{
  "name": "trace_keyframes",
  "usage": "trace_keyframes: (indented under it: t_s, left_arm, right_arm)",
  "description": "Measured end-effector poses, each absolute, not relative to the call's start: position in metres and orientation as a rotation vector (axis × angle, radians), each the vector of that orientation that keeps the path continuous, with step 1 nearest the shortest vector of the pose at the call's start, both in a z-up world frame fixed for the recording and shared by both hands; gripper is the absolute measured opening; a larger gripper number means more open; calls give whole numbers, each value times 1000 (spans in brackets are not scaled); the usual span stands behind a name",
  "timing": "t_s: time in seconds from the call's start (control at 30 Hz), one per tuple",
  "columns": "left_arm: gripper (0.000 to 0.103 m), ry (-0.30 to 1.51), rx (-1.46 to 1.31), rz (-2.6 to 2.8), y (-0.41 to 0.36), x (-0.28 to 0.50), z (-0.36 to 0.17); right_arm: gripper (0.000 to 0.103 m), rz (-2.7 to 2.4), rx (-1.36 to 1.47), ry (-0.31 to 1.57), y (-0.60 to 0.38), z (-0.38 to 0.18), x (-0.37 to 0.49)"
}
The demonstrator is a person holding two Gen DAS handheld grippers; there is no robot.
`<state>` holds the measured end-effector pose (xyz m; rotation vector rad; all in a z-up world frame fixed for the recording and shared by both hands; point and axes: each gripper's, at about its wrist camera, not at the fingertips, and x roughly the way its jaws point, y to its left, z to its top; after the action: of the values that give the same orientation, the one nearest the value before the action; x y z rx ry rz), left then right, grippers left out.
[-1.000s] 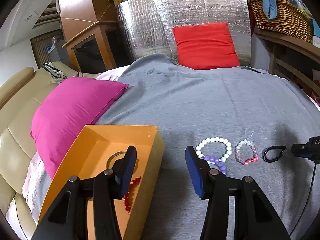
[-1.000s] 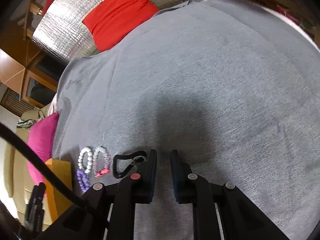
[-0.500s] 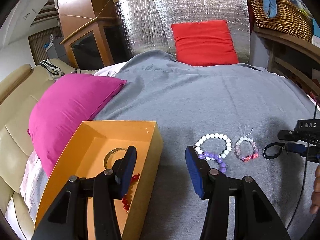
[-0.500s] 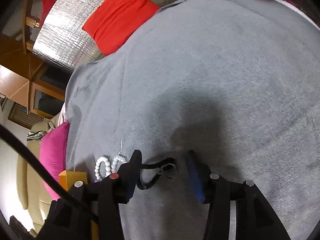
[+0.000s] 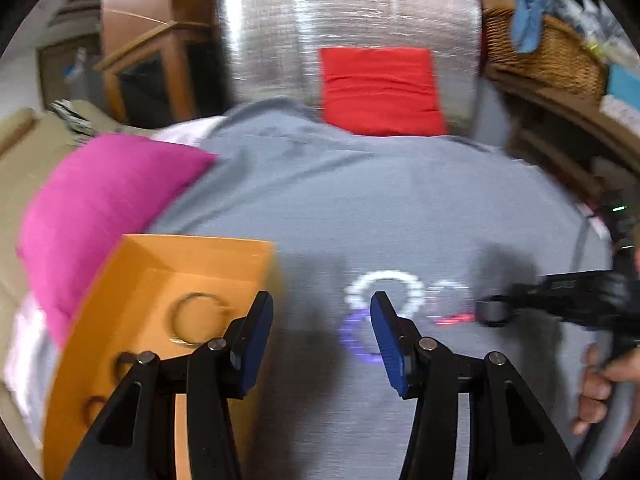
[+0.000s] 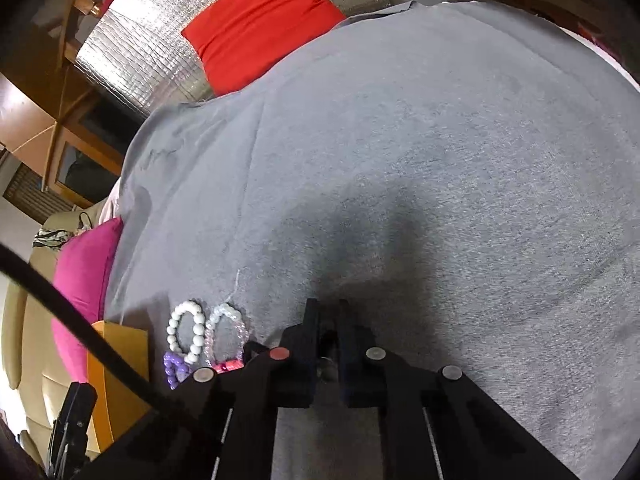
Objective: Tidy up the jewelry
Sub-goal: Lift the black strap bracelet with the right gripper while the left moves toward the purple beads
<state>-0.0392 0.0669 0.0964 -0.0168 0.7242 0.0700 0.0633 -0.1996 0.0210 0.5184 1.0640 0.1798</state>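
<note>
Left-wrist view, going from its left edge: a pink cushion lies against the grey bedspread, and just beside it sits the orange box with a metal bangle and a couple of smaller rings already in it. Over the box's near corner hangs the left gripper, its jaws parted with nothing between them, just as they stood a second ago. Right of that, on the cloth, lie the white-and-purple bead bracelet and next to it the pale pink bracelet, both blurred. Further right the right gripper reaches in from the edge, a hand behind it. What has changed is there: half a second ago its jaws straddled the black bracelet wide open, and they have just been closing; in the right-wrist view they now stand clenched, with a dark sliver of the band pinched between the pads. By my reckoning the pick-up is made, and the next thing is to carry that band leftward over the two beaded bracelets to the box. It looks limp and thin, so it could slip out if the grip is only on its edge.
</note>
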Motion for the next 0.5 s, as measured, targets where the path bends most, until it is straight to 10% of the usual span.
trace_keyframes:
  t_s: [0.5]
  left_arm:
    - [51,967,-154,-24,57,3,30]
  right_arm:
    - [10,239,521,1108,-213,16,61]
